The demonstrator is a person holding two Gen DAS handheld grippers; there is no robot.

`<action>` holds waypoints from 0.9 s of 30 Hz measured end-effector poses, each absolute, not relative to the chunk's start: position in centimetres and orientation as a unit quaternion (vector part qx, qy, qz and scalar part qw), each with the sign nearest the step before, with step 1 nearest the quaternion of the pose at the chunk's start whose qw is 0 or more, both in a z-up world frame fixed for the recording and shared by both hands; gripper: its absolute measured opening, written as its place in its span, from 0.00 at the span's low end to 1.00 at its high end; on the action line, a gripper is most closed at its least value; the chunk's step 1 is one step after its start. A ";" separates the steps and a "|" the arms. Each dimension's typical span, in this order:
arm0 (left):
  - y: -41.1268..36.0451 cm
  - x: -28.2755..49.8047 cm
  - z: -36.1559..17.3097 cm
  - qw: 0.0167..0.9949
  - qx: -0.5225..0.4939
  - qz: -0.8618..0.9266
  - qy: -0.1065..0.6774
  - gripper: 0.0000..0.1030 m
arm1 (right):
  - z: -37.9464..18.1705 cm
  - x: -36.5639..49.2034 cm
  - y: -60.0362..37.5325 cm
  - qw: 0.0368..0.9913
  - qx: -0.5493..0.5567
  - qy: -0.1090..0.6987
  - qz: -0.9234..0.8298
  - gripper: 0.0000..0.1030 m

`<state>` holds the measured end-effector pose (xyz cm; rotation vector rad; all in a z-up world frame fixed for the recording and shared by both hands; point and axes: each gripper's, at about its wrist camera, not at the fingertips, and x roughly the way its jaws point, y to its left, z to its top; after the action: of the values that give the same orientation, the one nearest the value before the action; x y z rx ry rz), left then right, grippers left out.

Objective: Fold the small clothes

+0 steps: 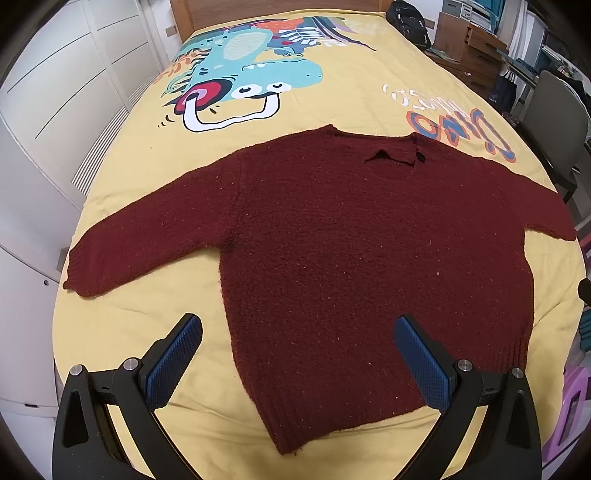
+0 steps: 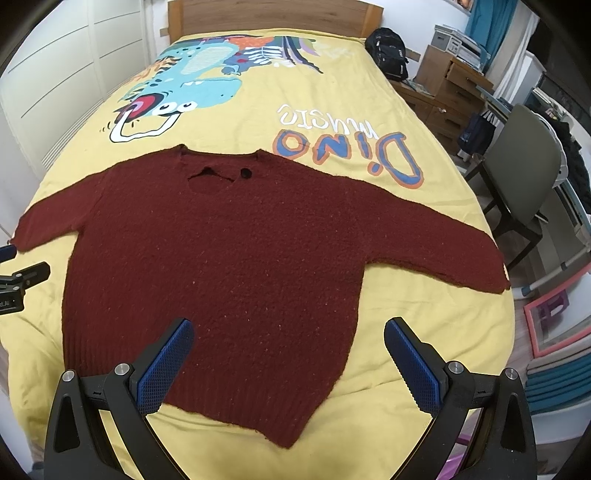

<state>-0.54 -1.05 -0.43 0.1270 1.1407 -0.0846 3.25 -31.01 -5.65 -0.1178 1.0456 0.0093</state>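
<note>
A small dark red knitted sweater (image 1: 332, 251) lies flat and face up on a yellow bed cover (image 1: 351, 103), both sleeves spread out to the sides, neck away from me. It also shows in the right wrist view (image 2: 229, 251). My left gripper (image 1: 297, 326) is open and empty, held above the sweater's hem near its left bottom corner. My right gripper (image 2: 288, 330) is open and empty, held above the hem near its right bottom corner. The left gripper's edge shows at the left of the right wrist view (image 2: 18, 284).
The bed cover has a dinosaur print (image 2: 177, 96) and lettering (image 2: 347, 155). White wardrobe doors (image 1: 55, 110) stand on the left. A grey chair (image 2: 524, 177), wooden drawers (image 2: 447, 92) and a black backpack (image 2: 388, 51) stand on the right. A wooden headboard (image 2: 273, 18) is at the far end.
</note>
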 end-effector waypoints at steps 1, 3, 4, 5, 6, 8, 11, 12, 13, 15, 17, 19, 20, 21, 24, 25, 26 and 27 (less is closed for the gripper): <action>-1.1 -0.6 -0.4 0.839 0.060 -0.039 0.539 0.99 | -5.7 3.2 -31.0 0.865 -0.057 0.499 0.005 1.00; -1.1 -0.5 -0.4 0.839 0.061 -0.040 0.539 0.99 | -5.7 3.2 -31.1 0.864 -0.058 0.500 0.004 1.00; -1.1 -0.6 -0.4 0.839 0.061 -0.041 0.539 0.99 | -5.7 3.3 -31.1 0.864 -0.058 0.500 0.004 1.00; -1.1 -0.6 -0.4 0.839 0.061 -0.040 0.539 0.99 | -5.7 3.3 -31.1 0.864 -0.058 0.501 0.003 1.00; -1.2 -0.6 -0.4 0.839 0.061 -0.040 0.539 0.99 | -5.7 3.3 -31.1 0.864 -0.058 0.501 0.003 1.00; -1.2 -0.6 -0.4 0.840 0.060 -0.039 0.539 0.99 | -5.7 3.3 -31.2 0.863 -0.059 0.501 0.003 1.00; -1.2 -0.6 -0.4 0.840 0.062 -0.040 0.538 0.99 | -5.7 3.3 -31.3 0.863 -0.058 0.501 0.002 1.00; -1.2 -0.6 -0.4 0.840 0.062 -0.040 0.538 0.99 | -5.7 3.4 -31.3 0.864 -0.057 0.501 0.002 1.00; -1.2 -0.6 -0.4 0.839 0.061 -0.040 0.539 0.99 | -5.7 3.4 -31.3 0.864 -0.057 0.501 0.002 1.00; -1.2 -0.6 -0.5 0.840 0.061 -0.039 0.538 0.99 | -5.8 3.4 -31.3 0.863 -0.057 0.501 0.002 1.00; -1.3 -0.6 -0.5 0.839 0.061 -0.040 0.540 0.99 | -5.9 3.5 -31.4 0.863 -0.055 0.502 0.002 1.00; -1.3 -0.5 -0.6 0.838 0.060 -0.041 0.541 0.99 | -6.0 3.7 -31.6 0.862 -0.050 0.504 0.004 1.00; -1.4 -0.4 -0.7 0.837 0.061 -0.040 0.542 0.99 | -6.0 3.7 -31.7 0.863 -0.048 0.504 0.005 1.00; -1.4 -0.4 -0.7 0.837 0.063 -0.038 0.542 0.99 | -6.0 3.8 -31.8 0.863 -0.045 0.503 0.005 1.00; -1.5 -0.1 -1.0 0.834 0.065 -0.041 0.546 0.99 | -6.1 4.3 -32.5 0.865 -0.039 0.501 0.003 1.00; -1.5 0.1 -1.1 0.833 0.065 -0.042 0.547 0.99 | -6.1 4.5 -33.0 0.866 -0.037 0.499 0.000 1.00; -1.6 0.2 -1.2 0.833 0.066 -0.044 0.548 0.99 | -6.2 4.7 -33.3 0.867 -0.035 0.498 -0.004 1.00; -1.7 0.4 -1.2 0.832 0.067 -0.046 0.548 0.99 | -6.2 5.1 -33.9 0.867 -0.034 0.496 -0.010 1.00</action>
<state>0.44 -1.66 -1.22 0.1415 1.1625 -0.0966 5.06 -33.92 -6.21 -0.0711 1.0387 -0.0214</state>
